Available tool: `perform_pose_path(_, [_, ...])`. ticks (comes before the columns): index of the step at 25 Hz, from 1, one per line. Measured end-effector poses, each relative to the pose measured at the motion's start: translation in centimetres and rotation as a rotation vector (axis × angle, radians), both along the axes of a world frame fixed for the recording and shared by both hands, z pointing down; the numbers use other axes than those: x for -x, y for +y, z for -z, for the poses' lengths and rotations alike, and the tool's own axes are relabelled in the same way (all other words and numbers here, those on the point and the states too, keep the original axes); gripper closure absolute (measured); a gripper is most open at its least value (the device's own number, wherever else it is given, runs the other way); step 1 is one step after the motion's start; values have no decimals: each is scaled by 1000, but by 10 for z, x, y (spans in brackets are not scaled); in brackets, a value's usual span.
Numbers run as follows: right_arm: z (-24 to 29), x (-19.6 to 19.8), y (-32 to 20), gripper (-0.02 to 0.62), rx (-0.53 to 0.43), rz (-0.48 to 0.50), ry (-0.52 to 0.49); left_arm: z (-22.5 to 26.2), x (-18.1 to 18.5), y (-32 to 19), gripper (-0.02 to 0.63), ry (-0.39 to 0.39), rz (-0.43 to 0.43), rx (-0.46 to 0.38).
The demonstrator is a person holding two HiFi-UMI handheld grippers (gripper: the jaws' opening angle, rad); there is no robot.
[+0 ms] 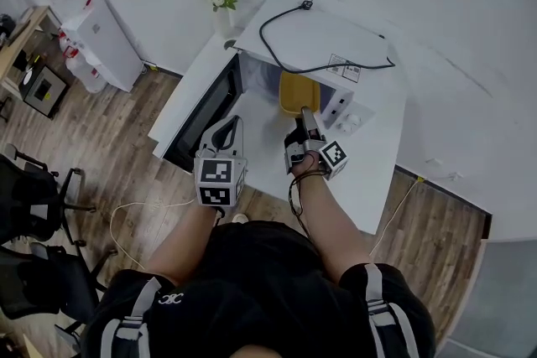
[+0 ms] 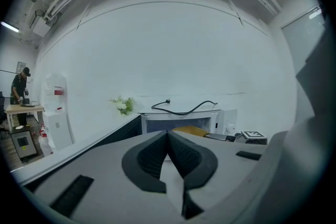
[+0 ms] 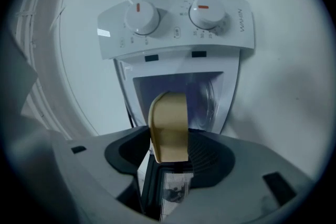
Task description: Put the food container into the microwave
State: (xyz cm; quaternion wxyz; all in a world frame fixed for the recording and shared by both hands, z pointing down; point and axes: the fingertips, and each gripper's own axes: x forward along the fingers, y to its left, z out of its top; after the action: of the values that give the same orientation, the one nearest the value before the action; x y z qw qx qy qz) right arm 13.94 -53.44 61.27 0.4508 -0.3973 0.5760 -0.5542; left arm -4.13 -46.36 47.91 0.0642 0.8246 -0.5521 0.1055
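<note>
Grip: right hand-held gripper [image 3: 169,150] clamped on food container [image 3: 169,128] | container sticks straight ahead of jaws, long axis pointing into open microwave [image 3: 176,23] cavity | left hand-held gripper [image 2: 168,139] jaws together, empty, farther off

The white table [image 1: 382,155] carries the open microwave [image 1: 323,42] and a flower vase [image 1: 221,0] beside it

The only lettering I can read is a brand on the microwave [image 3: 176,34] control panel [image 3: 178,29], beside one knob [image 3: 206,12]. It looks like "WAHIN", but I'm unsure. The sticker [image 1: 344,68] on top is too small to read.
</note>
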Motion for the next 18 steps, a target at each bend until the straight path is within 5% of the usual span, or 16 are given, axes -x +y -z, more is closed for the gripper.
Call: perform_pose_path(18, [-33, 1, -108, 367, 120, -103, 24, -6, 21, -52, 598, -33, -33, 24])
